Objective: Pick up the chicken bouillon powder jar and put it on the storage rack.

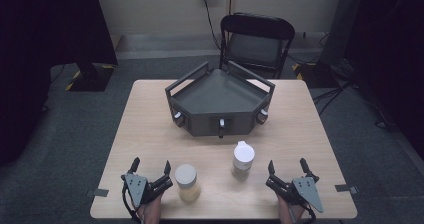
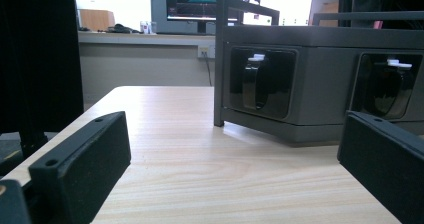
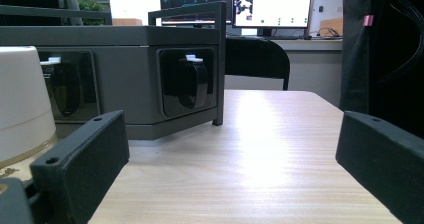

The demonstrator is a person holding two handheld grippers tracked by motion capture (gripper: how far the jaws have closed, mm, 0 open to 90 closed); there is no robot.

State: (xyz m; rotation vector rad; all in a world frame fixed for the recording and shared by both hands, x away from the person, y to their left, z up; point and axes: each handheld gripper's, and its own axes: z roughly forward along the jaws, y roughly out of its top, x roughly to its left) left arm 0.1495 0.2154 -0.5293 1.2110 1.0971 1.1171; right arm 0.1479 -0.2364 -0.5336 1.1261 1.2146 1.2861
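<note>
Both your tools rest on the bench with jaws apart: left tool (image 1: 151, 170) just beside the grey-lidded jar (image 1: 187, 182), right tool (image 1: 287, 168) near the white-lidded jar (image 1: 243, 160). A hasty sideways approach could tip either.

On the surface (image 1: 150, 109), the left gripper (image 1: 150, 169) sits at the near left edge, and a jar (image 1: 187, 182) stands just to the right of its jaws. The right gripper (image 1: 287, 168) sits at the near right edge, and a second jar (image 1: 243, 159) stands to the left of its jaws, a little ahead. Well ahead of both pairs of jaws, the tray stand (image 1: 220, 100) sits mid-surface, and a chair (image 1: 256, 42) stands behind it on the floor.
</note>
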